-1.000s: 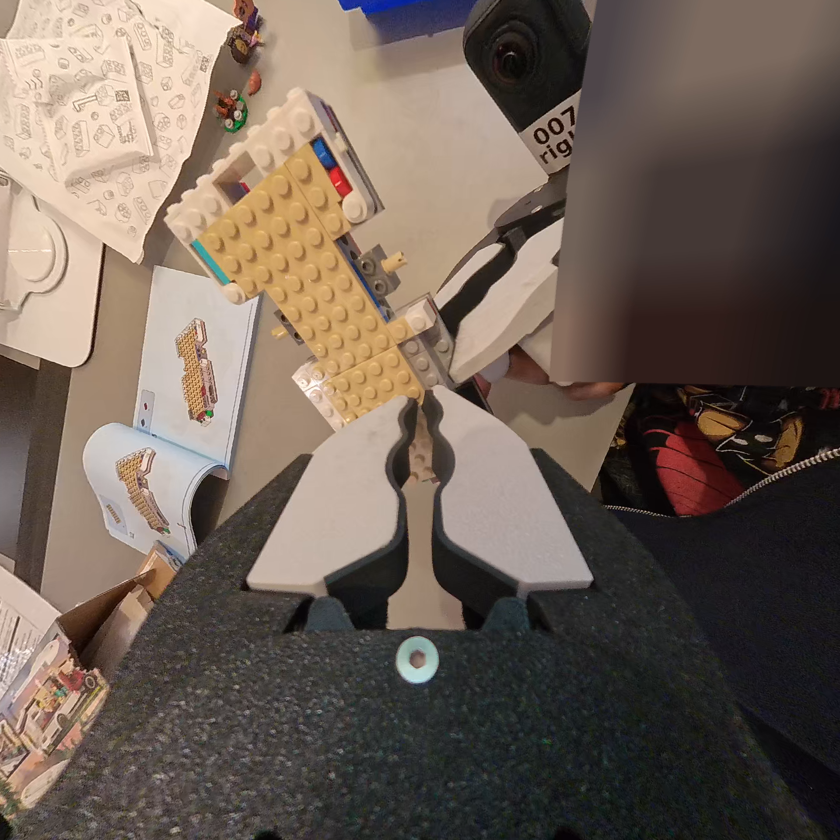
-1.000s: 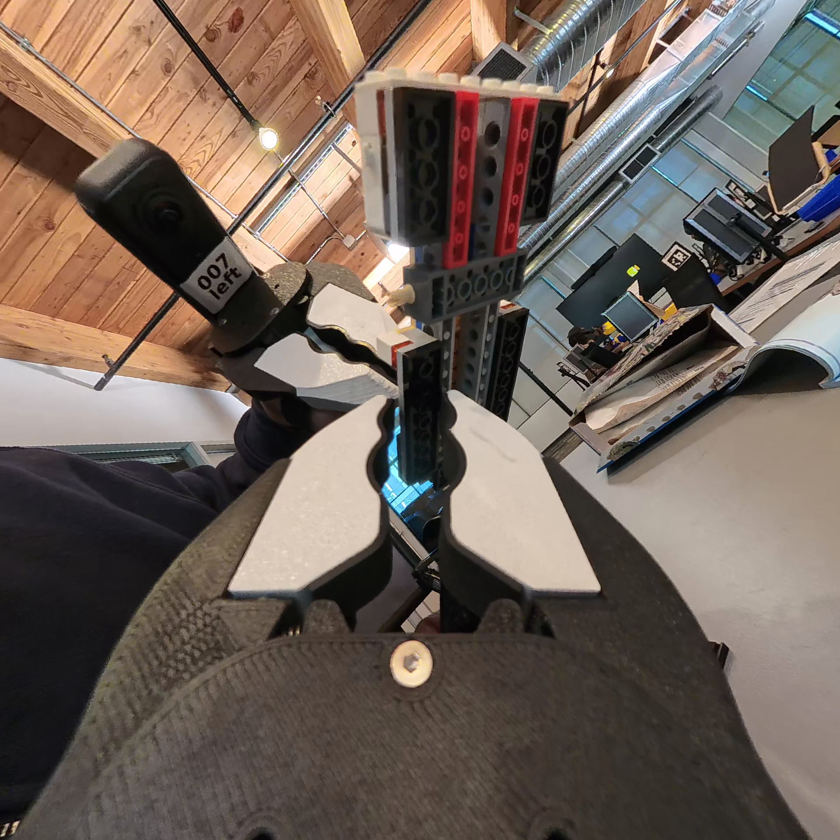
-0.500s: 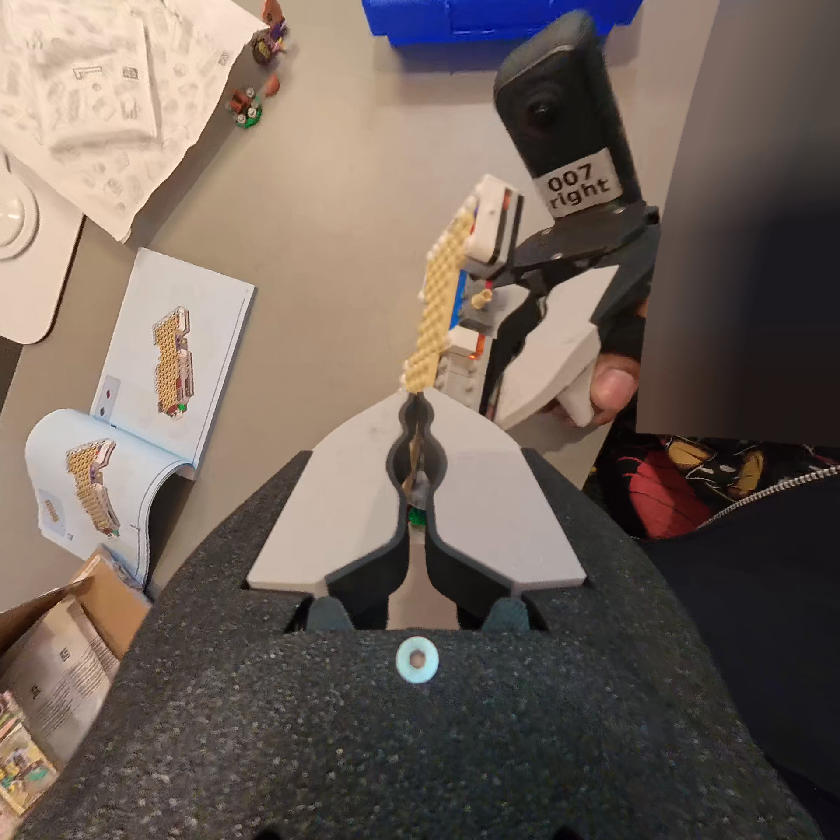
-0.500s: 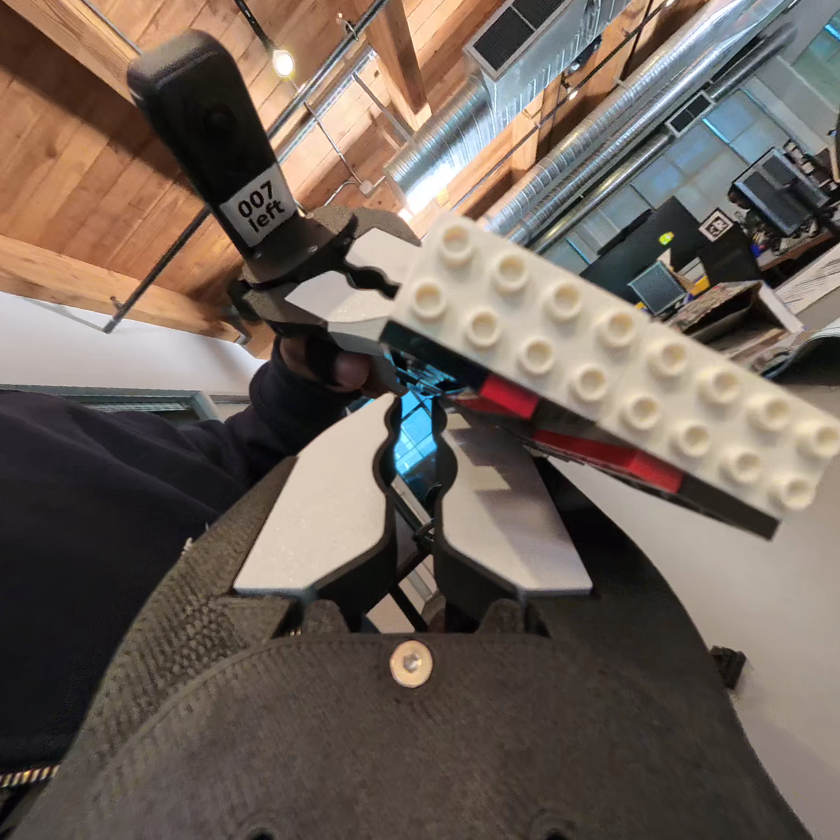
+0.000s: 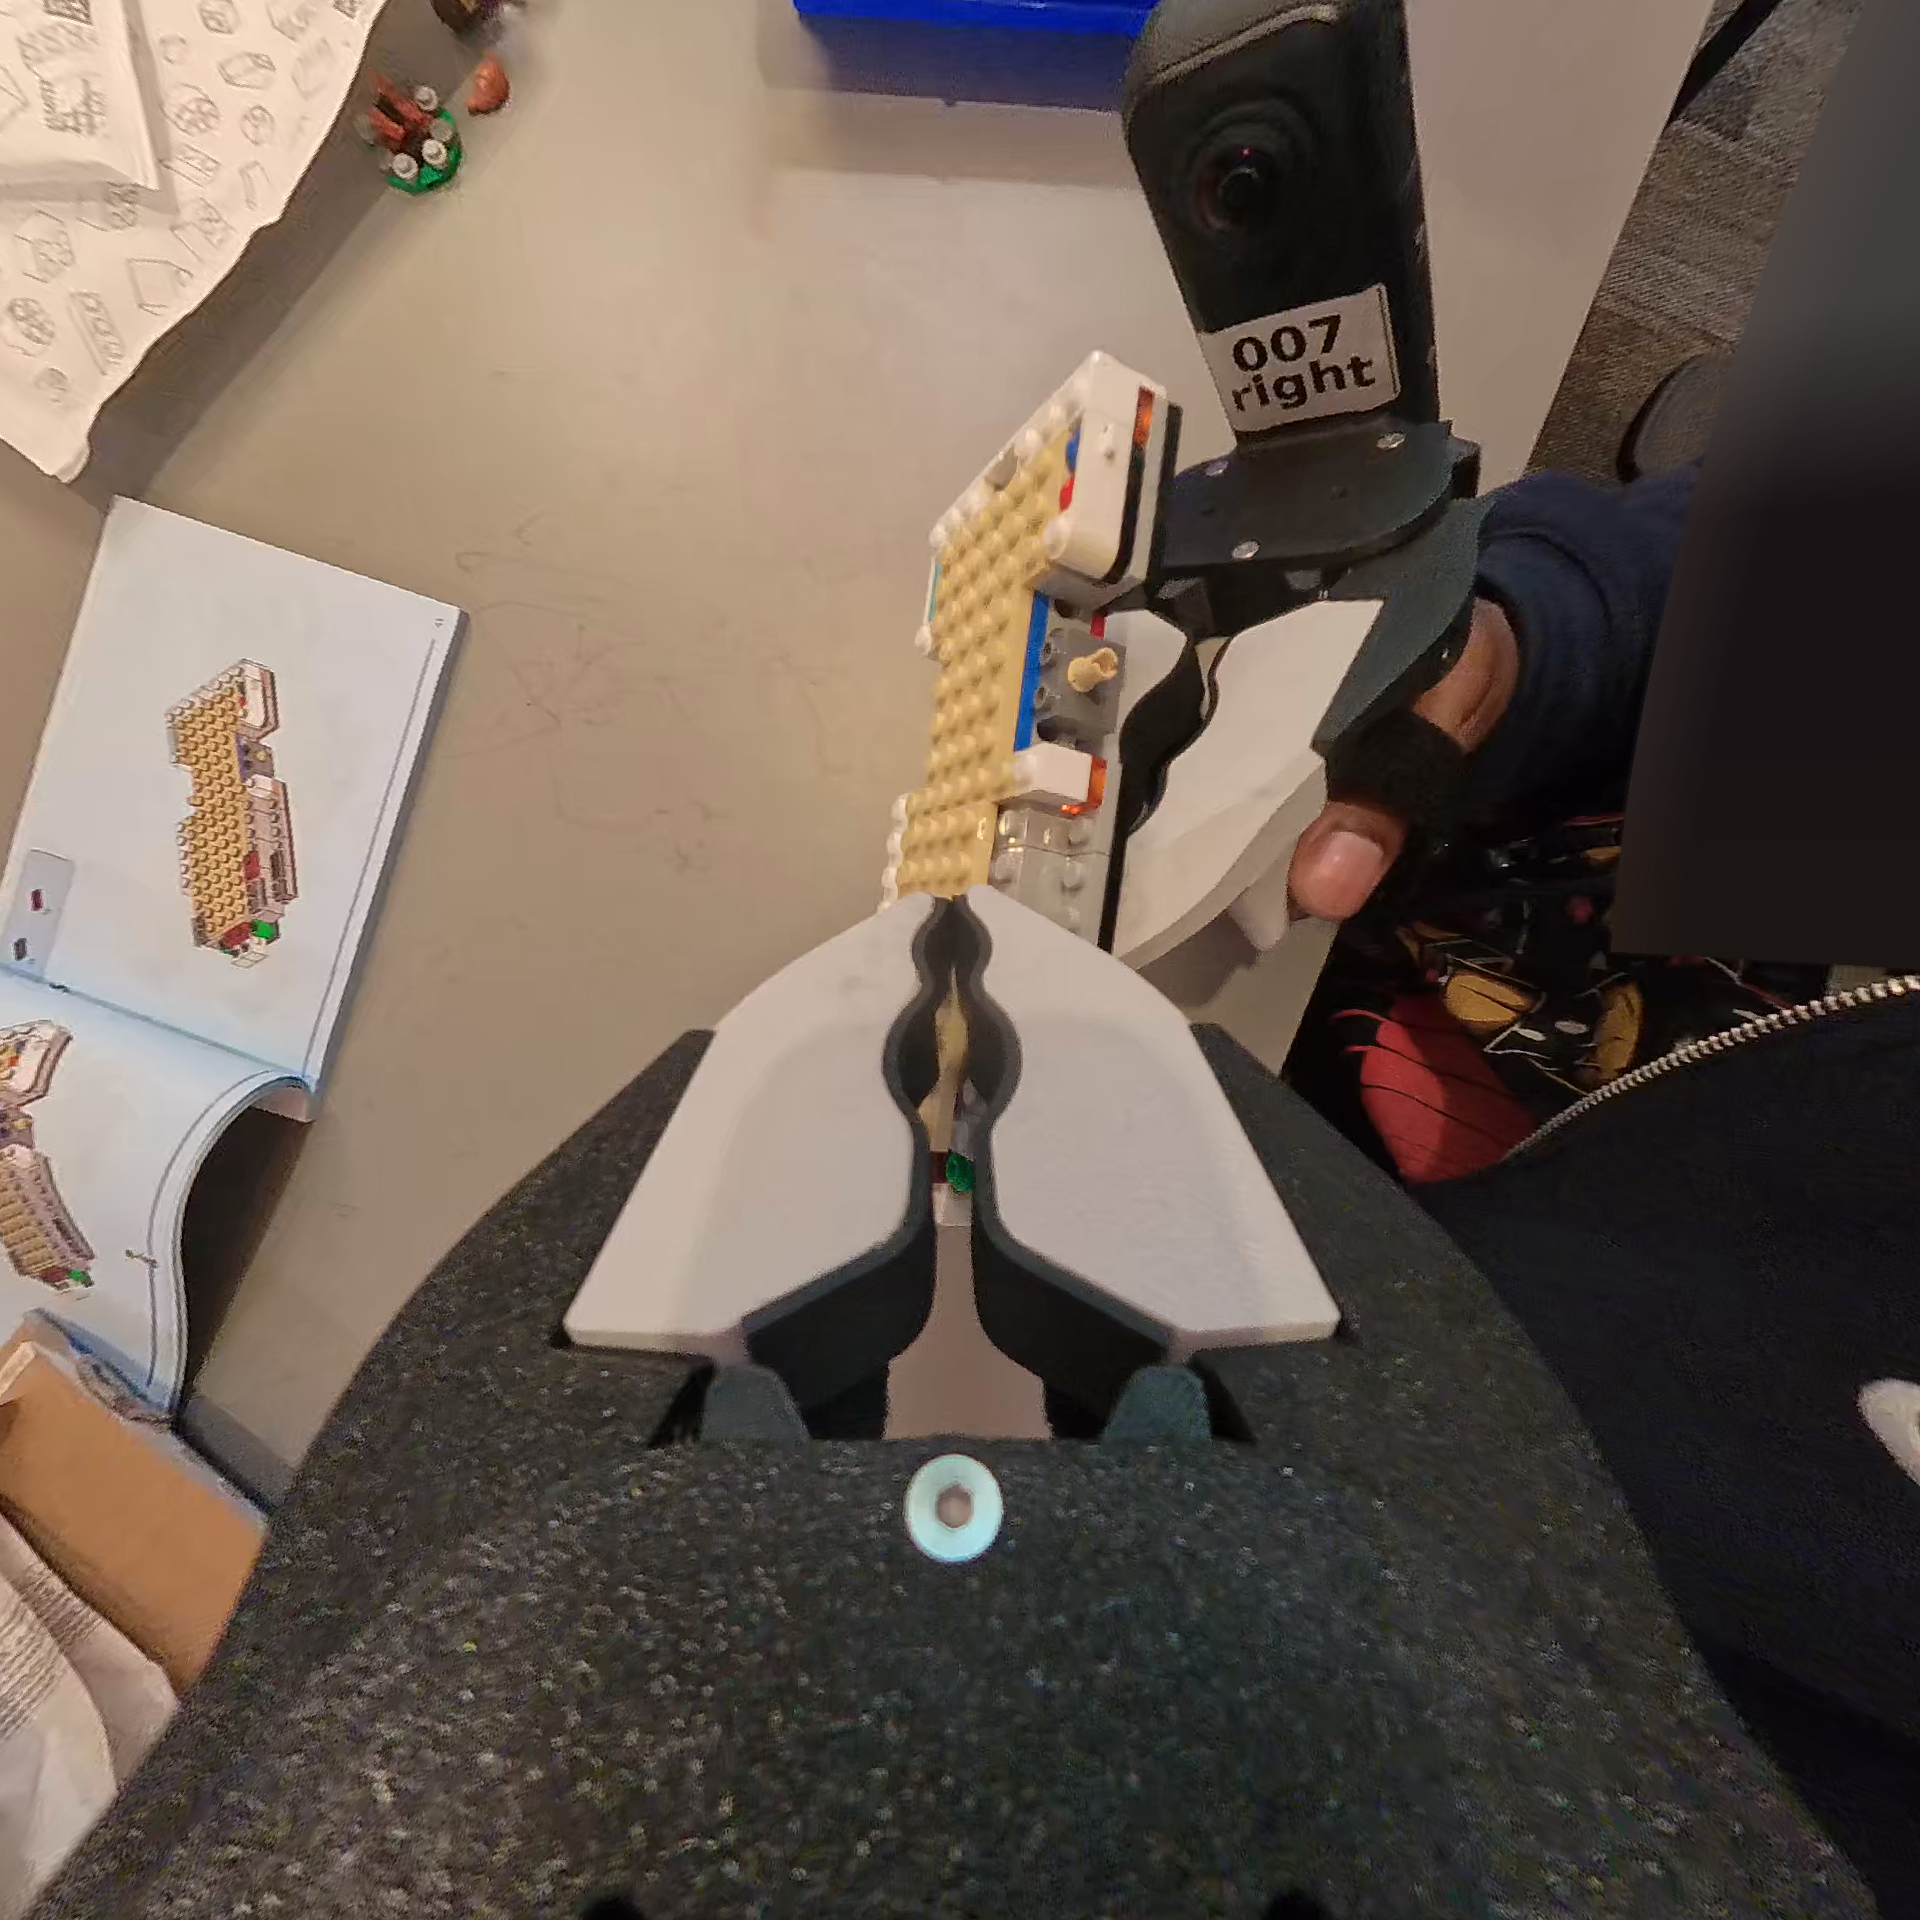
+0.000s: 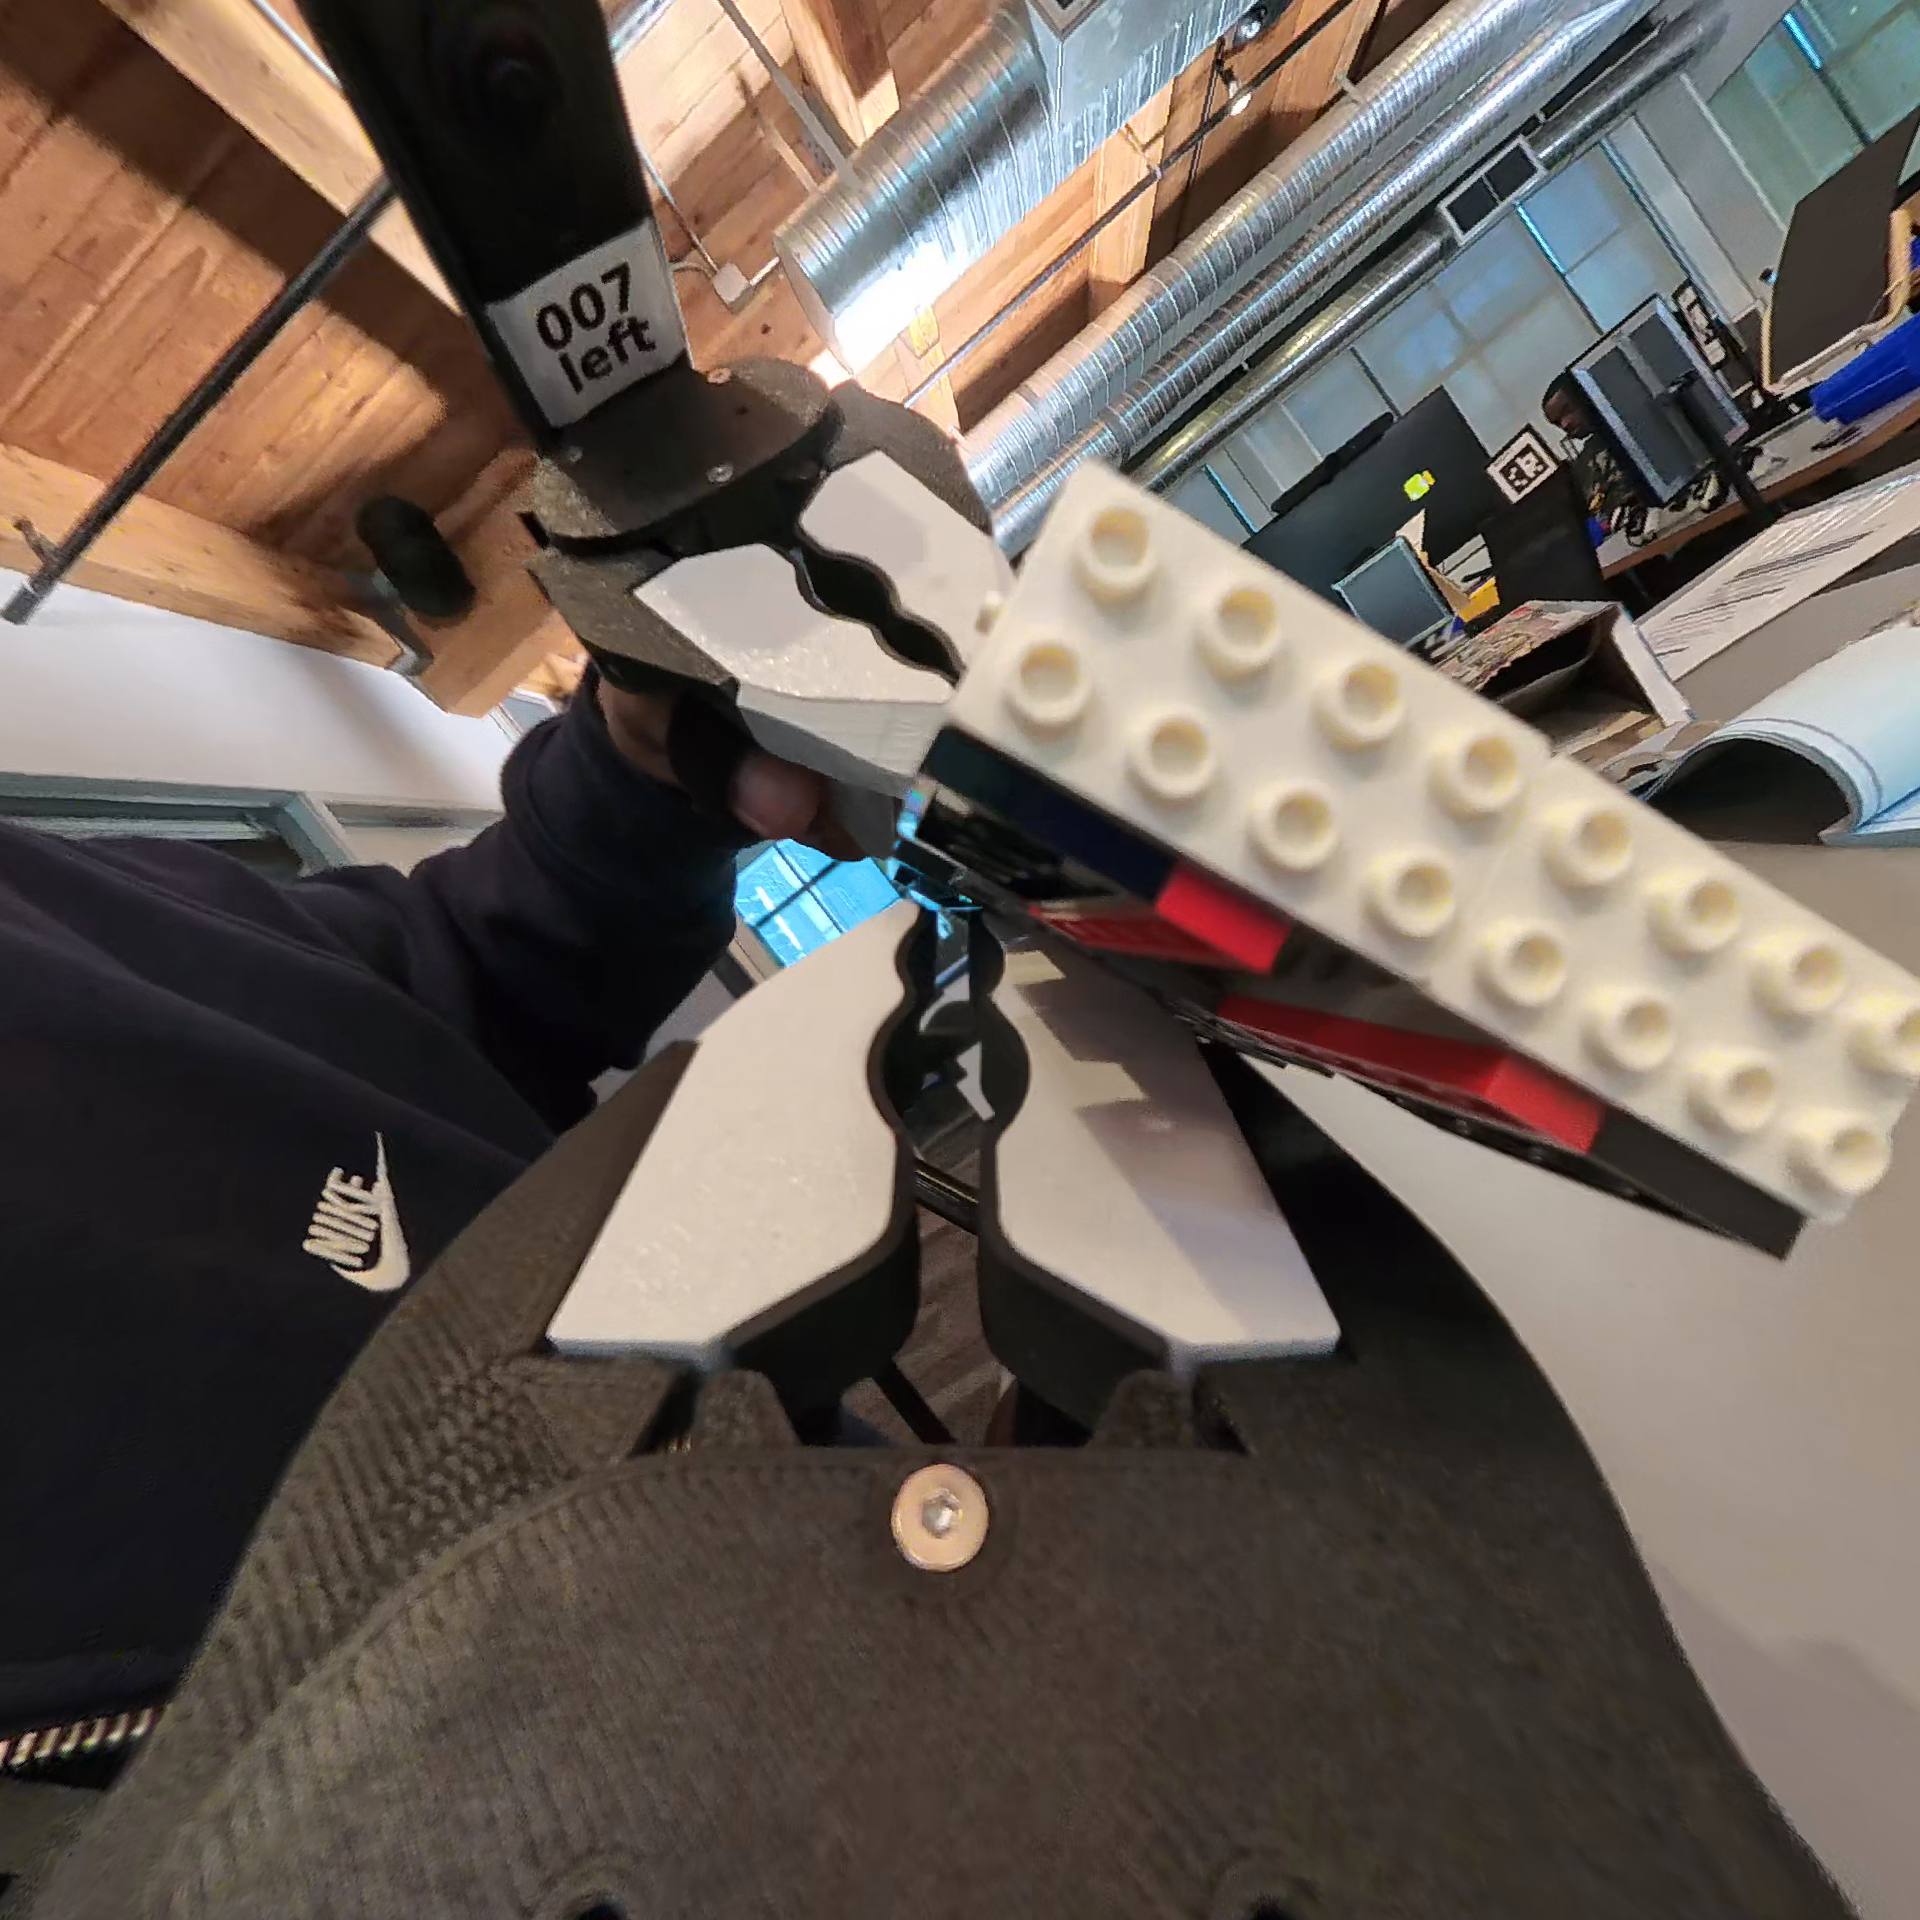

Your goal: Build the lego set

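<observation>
My left gripper (image 5: 951, 909) is shut on the near edge of a brick model (image 5: 982, 707), and the model's tan studded plate runs between its pads. The model is held in the air, edge-on, with white, grey, blue and red parts on its right side. In the right wrist view the model (image 6: 1351, 790) shows a white studded face over black and red layers, and the left gripper's fingers (image 6: 831, 644) clamp its far end. My right gripper (image 6: 940, 920) has its jaws nearly together, just below the model's near corner. I cannot tell whether its tips touch the model. Its fingers (image 5: 1278, 707) lie behind the model.
An open instruction booklet (image 5: 239, 748) lies on the grey table (image 5: 623, 416) at the left. Printed paper sheets (image 5: 125, 156) and small brick pieces (image 5: 416, 135) lie at the top left. A blue bin (image 5: 966, 42) is at the top and a cardboard box (image 5: 94, 1496) at the lower left. A person's hand (image 5: 1382, 790) is at the right. Only a small space, under 4 cm, lies between the two pairs of fingers.
My right gripper let go of the black bar on the model's underside and its jaws came nearly together. My left gripper kept its hold and turned the model from flat to edge-on.
</observation>
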Demonstrator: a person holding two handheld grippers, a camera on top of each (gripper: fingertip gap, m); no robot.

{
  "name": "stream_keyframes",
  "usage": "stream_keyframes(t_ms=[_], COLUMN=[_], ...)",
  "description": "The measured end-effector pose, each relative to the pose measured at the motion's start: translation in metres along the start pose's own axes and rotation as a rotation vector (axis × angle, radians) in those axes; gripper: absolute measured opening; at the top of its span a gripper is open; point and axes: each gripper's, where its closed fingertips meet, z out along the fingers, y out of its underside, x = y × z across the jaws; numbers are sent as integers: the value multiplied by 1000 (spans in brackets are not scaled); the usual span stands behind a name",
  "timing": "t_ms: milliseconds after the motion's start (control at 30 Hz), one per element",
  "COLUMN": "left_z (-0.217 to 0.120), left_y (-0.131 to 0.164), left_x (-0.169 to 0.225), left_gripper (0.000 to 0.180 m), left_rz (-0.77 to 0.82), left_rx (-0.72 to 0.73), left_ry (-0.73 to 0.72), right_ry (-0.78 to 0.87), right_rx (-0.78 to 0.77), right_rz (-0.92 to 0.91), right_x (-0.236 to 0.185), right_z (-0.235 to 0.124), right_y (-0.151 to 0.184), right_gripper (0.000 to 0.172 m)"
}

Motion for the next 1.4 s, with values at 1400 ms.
stream_keyframes(t_ms=[1400], left_z=[-4], left_y=[20], left_x=[28], left_gripper=[0], left_rz=[-99], left_rx=[25], left_ry=[289], right_ry=[28], right_rx=[-273], right_rz=[-640], right_x=[-19], right_z=[8], right_y=[39], right_gripper=[0])
